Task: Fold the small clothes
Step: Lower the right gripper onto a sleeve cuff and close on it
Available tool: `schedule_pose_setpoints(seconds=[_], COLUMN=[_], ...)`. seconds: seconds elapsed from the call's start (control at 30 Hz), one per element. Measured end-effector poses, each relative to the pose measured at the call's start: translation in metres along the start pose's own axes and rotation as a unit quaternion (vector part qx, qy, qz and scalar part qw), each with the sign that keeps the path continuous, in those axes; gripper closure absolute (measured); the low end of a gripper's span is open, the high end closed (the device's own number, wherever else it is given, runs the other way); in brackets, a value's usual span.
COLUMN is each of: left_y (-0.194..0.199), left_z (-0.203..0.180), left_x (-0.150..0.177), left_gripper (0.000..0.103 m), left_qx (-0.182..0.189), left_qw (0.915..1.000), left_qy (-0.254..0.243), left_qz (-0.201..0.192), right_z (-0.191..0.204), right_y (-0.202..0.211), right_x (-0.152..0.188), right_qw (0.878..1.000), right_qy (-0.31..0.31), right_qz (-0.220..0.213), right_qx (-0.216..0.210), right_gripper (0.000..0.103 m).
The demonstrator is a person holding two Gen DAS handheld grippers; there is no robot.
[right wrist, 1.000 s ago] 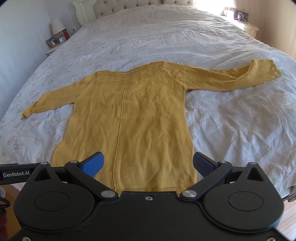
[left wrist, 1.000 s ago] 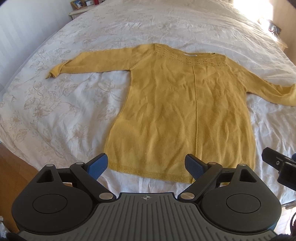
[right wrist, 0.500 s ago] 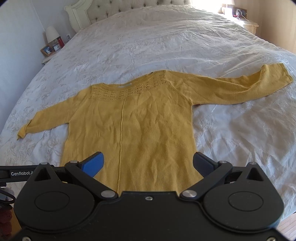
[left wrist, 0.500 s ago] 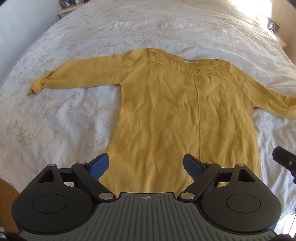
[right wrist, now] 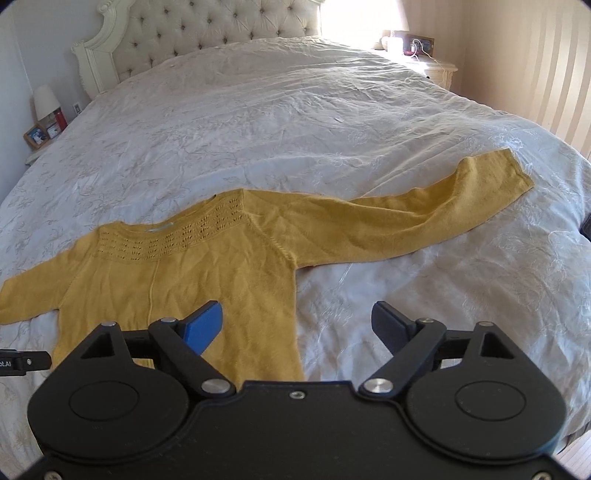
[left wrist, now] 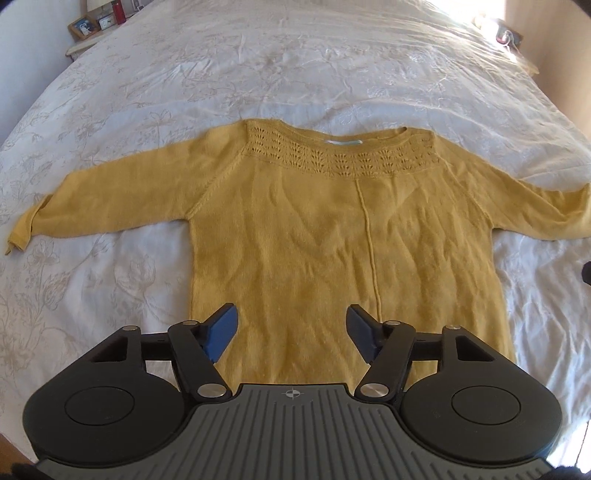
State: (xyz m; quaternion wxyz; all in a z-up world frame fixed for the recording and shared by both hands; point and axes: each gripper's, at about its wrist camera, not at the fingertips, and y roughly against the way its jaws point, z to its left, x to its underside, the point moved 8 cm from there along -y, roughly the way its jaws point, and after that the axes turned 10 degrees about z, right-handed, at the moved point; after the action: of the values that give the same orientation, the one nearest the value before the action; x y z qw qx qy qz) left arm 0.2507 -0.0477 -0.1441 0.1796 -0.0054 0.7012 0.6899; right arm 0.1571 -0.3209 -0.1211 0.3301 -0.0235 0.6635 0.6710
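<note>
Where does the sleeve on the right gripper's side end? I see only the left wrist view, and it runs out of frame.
Observer: The sleeve lies flat on the bedspread, cuff bent toward the headboard.
Operator: Is the right gripper open?
Observer: Yes, the right gripper is open, holding nothing.
Operator: What is under it?
Observer: Its blue finger is over the sweater, the other over bare bedspread.
</note>
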Motion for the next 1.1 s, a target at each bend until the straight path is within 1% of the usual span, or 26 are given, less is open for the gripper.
schedule_pose_setpoints(seconds=[0.1, 0.23, 0.3, 0.37, 0.5, 0.6, 0.73, 0.77, 0.8, 0.83, 1.0, 1.1], left_y=[0.0, 0.004, 0.006, 0.009, 0.008, 0.008, 0.007, 0.007, 0.007, 0.007, 0.01, 0.01], left_z=[-0.005, -0.014, -0.019, -0.025, -0.043, -0.054, -0.066, -0.068, -0.071, -0.074, -0.083, -0.084], left_x=[-0.01, -0.018, -0.02, -0.021, -0.018, -0.017, -0.014, -0.014, -0.013, -0.013, -0.014, -0.016], left_gripper=[0.047, 0.048, 0.048, 0.048, 0.049, 0.049, 0.049, 0.049, 0.049, 0.049, 0.049, 0.049], left_qx=[-0.002, -0.005, -0.013, -0.011, 0.01, -0.003, -0.018, -0.02, -0.022, -0.024, -0.044, -0.053], left_qw=[1.0, 0.9995, 0.9988, 0.9977, 0.9953, 0.9942, 0.9913, 0.9906, 0.99, 0.9898, 0.9896, 0.9895], left_qy=[0.003, 0.026, 0.043, 0.064, 0.095, 0.107, 0.13, 0.135, 0.139, 0.14, 0.137, 0.134], left_qz=[-0.006, -0.018, -0.019, -0.021, -0.01, -0.009, -0.002, 0.002, 0.005, 0.007, 0.011, 0.014], right_z=[-0.028, -0.068, -0.09, -0.117, -0.174, -0.218, -0.265, -0.275, -0.284, -0.292, -0.321, -0.328], right_y=[-0.008, -0.022, -0.03, -0.038, -0.052, -0.063, -0.08, -0.085, -0.092, -0.098, -0.127, -0.135], right_x=[-0.019, -0.047, -0.06, -0.075, -0.104, -0.127, -0.155, -0.16, -0.164, -0.166, -0.165, -0.161], right_qw=[1.0, 0.999, 0.998, 0.997, 0.997, 0.996, 0.995, 0.994, 0.994, 0.994, 0.994, 0.994], right_qy=[-0.003, 0.022, 0.035, 0.04, 0.022, 0.003, 0.007, 0.009, 0.007, 0.003, -0.017, -0.021], right_qz=[0.008, 0.014, 0.023, 0.028, 0.032, 0.034, 0.037, 0.039, 0.044, 0.051, 0.084, 0.091], right_qx=[0.004, 0.03, 0.044, 0.058, 0.073, 0.076, 0.094, 0.097, 0.096, 0.092, 0.071, 0.052], right_gripper=[0.026, 0.035, 0.047, 0.052, 0.053, 0.05, 0.047, 0.043, 0.038, 0.036, 0.035, 0.034])
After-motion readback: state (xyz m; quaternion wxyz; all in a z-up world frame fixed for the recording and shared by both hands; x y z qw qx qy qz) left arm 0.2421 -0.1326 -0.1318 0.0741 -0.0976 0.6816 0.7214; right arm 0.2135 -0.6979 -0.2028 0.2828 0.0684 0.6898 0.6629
